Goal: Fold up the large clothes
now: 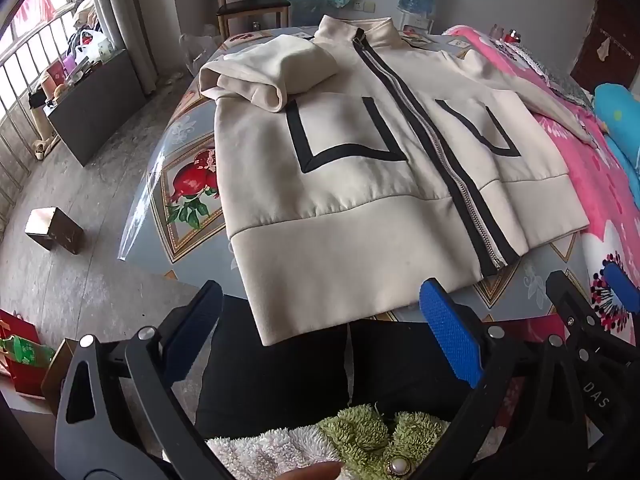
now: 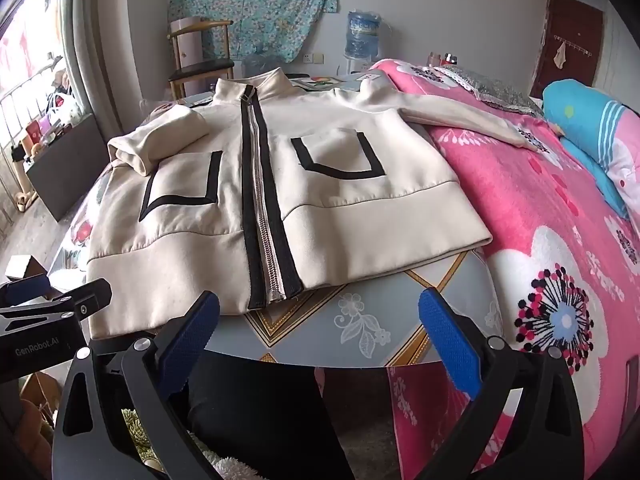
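Note:
A cream zip jacket [image 1: 360,184] with black zipper bands and black pocket trim lies face up on the round table [image 1: 192,200]; it also shows in the right wrist view [image 2: 280,200]. Its left sleeve [image 1: 260,76] is folded in over the chest. Its right sleeve [image 2: 452,112] stretches out onto the pink blanket. My left gripper [image 1: 320,324] is open and empty, just short of the jacket's hem. My right gripper [image 2: 320,328] is open and empty, in front of the table edge right of the zipper end. The right gripper also shows in the left wrist view [image 1: 592,300].
A bed with a pink flowered blanket [image 2: 560,260] touches the table's right side. A wooden chair [image 2: 200,60] and a water bottle [image 2: 362,36] stand behind the table. A dark cabinet [image 1: 96,108] and a small box [image 1: 54,230] are on the floor at the left.

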Tool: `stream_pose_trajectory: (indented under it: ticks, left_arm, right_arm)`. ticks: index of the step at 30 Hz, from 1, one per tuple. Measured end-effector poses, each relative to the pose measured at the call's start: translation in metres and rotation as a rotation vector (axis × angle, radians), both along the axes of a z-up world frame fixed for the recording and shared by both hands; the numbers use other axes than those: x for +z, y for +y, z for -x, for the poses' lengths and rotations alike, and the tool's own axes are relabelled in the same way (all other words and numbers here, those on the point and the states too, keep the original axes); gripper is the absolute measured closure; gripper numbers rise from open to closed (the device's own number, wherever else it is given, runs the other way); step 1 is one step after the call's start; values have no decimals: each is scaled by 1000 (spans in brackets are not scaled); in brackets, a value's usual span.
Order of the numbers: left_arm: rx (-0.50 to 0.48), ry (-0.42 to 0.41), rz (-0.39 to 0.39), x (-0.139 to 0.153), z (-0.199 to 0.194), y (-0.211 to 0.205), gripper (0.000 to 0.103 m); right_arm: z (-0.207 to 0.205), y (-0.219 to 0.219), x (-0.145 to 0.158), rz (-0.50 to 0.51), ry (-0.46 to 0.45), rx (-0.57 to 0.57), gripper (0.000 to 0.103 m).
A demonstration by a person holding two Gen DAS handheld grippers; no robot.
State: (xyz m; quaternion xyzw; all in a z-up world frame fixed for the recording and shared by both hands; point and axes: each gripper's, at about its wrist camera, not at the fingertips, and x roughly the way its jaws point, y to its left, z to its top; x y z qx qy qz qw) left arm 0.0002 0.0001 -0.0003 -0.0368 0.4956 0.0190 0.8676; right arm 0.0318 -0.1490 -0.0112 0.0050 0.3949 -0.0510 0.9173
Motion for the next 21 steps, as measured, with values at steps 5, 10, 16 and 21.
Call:
stream_pose_trajectory:
  ticks: [5, 10, 16, 21]
  left_arm:
    - [9, 2, 7, 4, 1, 4, 8]
    - [11, -1, 11, 5, 4, 5, 8]
    - [10, -8, 16, 4, 4, 5, 8]
    - [9, -6, 20, 3, 3, 4, 8]
  right_arm:
    - [2, 3, 5, -7, 1, 5, 6]
    - [1, 5, 2, 8, -3, 7, 6]
    - [2, 5, 4, 9, -4, 10, 6]
    - [3, 4, 4, 9, -6, 10, 6]
